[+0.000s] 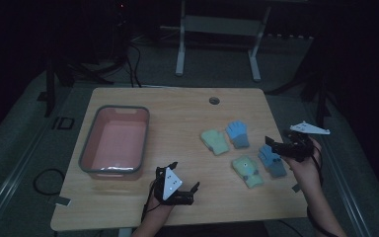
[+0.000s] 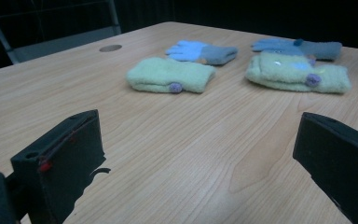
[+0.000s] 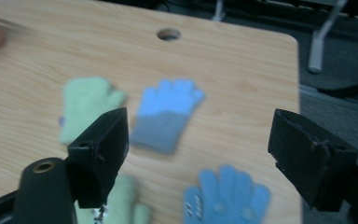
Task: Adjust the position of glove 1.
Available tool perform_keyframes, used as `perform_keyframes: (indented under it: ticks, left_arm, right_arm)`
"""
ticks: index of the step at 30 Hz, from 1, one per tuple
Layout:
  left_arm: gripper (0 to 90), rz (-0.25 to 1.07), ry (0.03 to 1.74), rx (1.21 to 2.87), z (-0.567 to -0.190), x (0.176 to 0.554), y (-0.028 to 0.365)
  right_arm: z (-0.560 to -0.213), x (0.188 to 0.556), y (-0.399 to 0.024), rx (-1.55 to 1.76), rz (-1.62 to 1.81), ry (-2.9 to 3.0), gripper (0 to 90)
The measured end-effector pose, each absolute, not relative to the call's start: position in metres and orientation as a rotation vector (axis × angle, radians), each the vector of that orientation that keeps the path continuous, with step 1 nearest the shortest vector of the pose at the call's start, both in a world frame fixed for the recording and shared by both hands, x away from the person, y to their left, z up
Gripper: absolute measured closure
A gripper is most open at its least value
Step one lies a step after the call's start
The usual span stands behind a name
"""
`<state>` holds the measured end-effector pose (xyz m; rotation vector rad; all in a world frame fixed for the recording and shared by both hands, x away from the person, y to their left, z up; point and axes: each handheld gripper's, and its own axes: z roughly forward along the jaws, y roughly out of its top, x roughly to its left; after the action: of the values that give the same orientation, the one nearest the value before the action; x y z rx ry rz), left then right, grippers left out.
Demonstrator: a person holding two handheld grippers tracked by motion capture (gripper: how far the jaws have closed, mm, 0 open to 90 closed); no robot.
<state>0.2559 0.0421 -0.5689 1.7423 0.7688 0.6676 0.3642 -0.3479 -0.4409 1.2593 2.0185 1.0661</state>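
Dimly, the right gripper (image 1: pixel 272 146), jaws wide and empty, half hides the near blue glove (image 1: pixel 272 161)

We see our left gripper (image 1: pixel 181 183) and right gripper (image 1: pixel 271 144) as black blocky tools, each topped by a pale three-cornered plate, trailing dark cables, with bare forearms and a brass-ringed hole by one jaw.
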Motion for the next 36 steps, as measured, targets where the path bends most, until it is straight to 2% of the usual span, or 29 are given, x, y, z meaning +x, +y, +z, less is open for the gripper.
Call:
perform_keyframes:
  ticks: [11, 22, 26, 33, 36]
  left_arm:
    - [1.9, 0.669, 0.765, 1.744, -0.569, 0.256, 0.042]
    - [1.9, 0.663, 0.77, 1.737, -0.569, 0.256, 0.043]
    - [1.9, 0.67, 0.767, 1.739, -0.569, 0.255, 0.042]
    - [1.9, 0.676, 0.756, 1.746, -0.569, 0.255, 0.041]
    - [1.9, 0.674, 0.756, 1.746, -0.569, 0.255, 0.041]
  right_arm:
    - [-0.432, 0.378, -0.312, 1.155, 1.089, 2.107, 24.5]
    - [-0.439, 0.392, -0.277, 1.093, 1.095, 2.183, 27.3]
    - [-0.443, 0.397, -0.266, 1.1, 1.111, 2.233, 32.4]
    - [-0.452, 0.403, -0.249, 1.06, 1.094, 2.264, 35.4]
    - [-0.458, 0.407, -0.246, 1.061, 1.116, 2.295, 40.4]
